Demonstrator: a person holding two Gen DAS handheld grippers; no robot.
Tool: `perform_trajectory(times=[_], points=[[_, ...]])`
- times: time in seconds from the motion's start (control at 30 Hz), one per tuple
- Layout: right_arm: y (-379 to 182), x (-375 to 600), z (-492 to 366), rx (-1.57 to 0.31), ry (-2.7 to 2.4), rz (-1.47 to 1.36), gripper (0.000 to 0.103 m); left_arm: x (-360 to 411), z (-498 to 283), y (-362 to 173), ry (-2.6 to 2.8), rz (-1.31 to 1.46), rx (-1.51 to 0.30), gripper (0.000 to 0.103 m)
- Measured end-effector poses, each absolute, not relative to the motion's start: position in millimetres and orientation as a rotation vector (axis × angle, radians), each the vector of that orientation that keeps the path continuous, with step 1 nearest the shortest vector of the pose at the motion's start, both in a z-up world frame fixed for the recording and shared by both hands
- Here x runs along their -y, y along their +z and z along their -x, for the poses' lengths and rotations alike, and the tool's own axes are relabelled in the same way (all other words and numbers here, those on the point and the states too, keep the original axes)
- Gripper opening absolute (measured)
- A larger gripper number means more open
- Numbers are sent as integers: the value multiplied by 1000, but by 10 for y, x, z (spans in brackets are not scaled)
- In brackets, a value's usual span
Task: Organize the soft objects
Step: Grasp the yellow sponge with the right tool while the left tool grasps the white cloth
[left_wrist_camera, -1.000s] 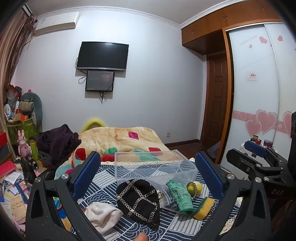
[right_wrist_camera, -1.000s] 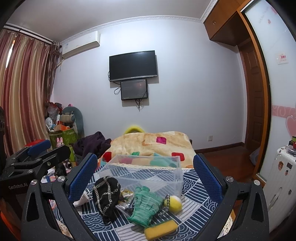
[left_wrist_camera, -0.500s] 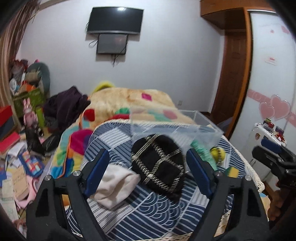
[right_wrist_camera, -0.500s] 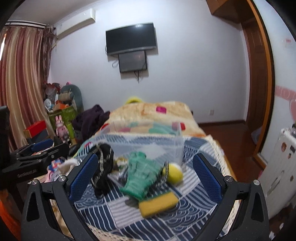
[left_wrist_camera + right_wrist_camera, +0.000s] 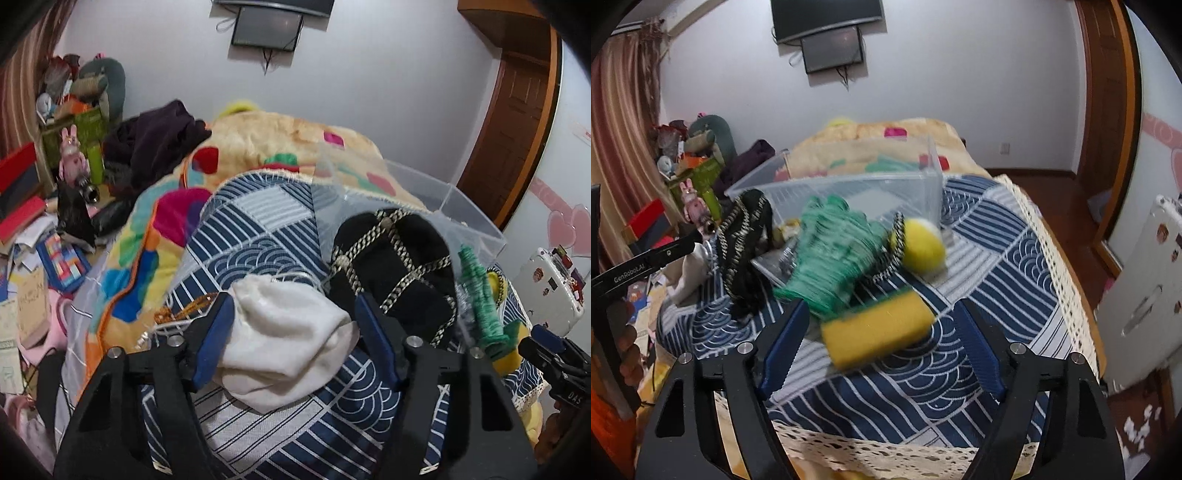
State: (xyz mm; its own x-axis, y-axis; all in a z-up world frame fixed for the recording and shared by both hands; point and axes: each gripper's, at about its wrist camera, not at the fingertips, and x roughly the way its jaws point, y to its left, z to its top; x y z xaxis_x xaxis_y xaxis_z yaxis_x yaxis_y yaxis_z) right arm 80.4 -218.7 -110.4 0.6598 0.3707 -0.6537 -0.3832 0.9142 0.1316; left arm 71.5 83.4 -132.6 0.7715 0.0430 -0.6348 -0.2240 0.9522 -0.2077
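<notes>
In the left wrist view a white cloth [image 5: 284, 336] lies on the blue patterned bedcover [image 5: 251, 229], between the open fingers of my left gripper [image 5: 295, 325]. A black hat with gold chains [image 5: 399, 266] sits just behind it. In the right wrist view my right gripper [image 5: 879, 325] is open around a yellow sponge [image 5: 879, 328]. A green glove [image 5: 834, 251] and a yellow ball [image 5: 923, 247] lie behind the sponge. A clear plastic box [image 5: 849, 188] stands behind them all.
A floral quilt [image 5: 280, 147] and a dark garment [image 5: 155, 140] lie further up the bed. The floor on the left is cluttered with boxes and papers [image 5: 33, 240]. A white suitcase [image 5: 1145, 288] stands on the right. The bedcover's lace edge [image 5: 886, 450] is near.
Both grippers have moved forward and down to the bed. The left now straddles the white cloth, the right the yellow sponge. Both finger gaps look narrower than before.
</notes>
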Motion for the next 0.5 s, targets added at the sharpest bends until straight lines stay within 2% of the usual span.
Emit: perform_trajectory(times=[0.03,0.13,0.2,0.3,0.4,0.5], points=[[-1115,2174,-817,-744,426,16,70,-821,-722,-1342,149,271,-680,63],[-1168,2178,-861,-783,440,7,64,-759,-747,-1376,149,240,-689,57],[-1190,2181,-862,-796,460,-8,62,-744,-778,-1427,121,245,-706,36],[-1208,2189,-860,-808,484,-23,53,-765,-791,-1489,112,256,-721,24],[-1205,2190,-844,-803,487,-28,48,-783,-773,-1459,105,268,-715,14],[-1201,2170,-827,-792,484,-27,42,-800,-744,-1409,101,277,-698,10]])
